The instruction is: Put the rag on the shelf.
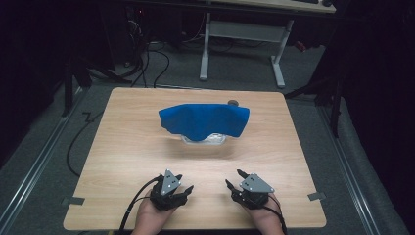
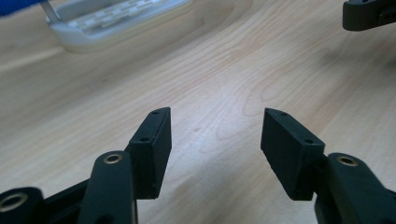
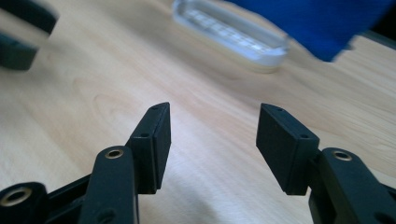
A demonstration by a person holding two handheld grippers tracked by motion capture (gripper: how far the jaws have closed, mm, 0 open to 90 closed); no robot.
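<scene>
High view: a light wooden bench (image 1: 122,147) is carrying a bright blue cloth (image 1: 204,120), which is draping over a clear plastic tray-like container (image 1: 204,139) set near the middle of the bench, slightly toward the far edge. A small dark round object (image 1: 233,102) is sitting just behind the cloth, toward the far edge; what it is cannot be told. The left gripper (image 1: 177,187) and the right gripper (image 1: 234,178) are resting in the person's hands close to the near edge, well apart from the cloth and from each other. Both are pointing toward the far edge with jaws standing wide and nothing between them.

Left gripper view: the left gripper (image 2: 215,135) is showing its two black jaws spread apart over bare wood, gripping nothing. The clear container (image 2: 116,21) is lying ahead at upper left, with a sliver of the blue cloth (image 2: 16,5) at the corner.

Right gripper view: the right gripper (image 3: 213,133) is likewise holding its jaws apart and empty above the bench. The container (image 3: 233,35) is lying ahead, and the blue cloth (image 3: 317,23) is hanging over its right end.
</scene>
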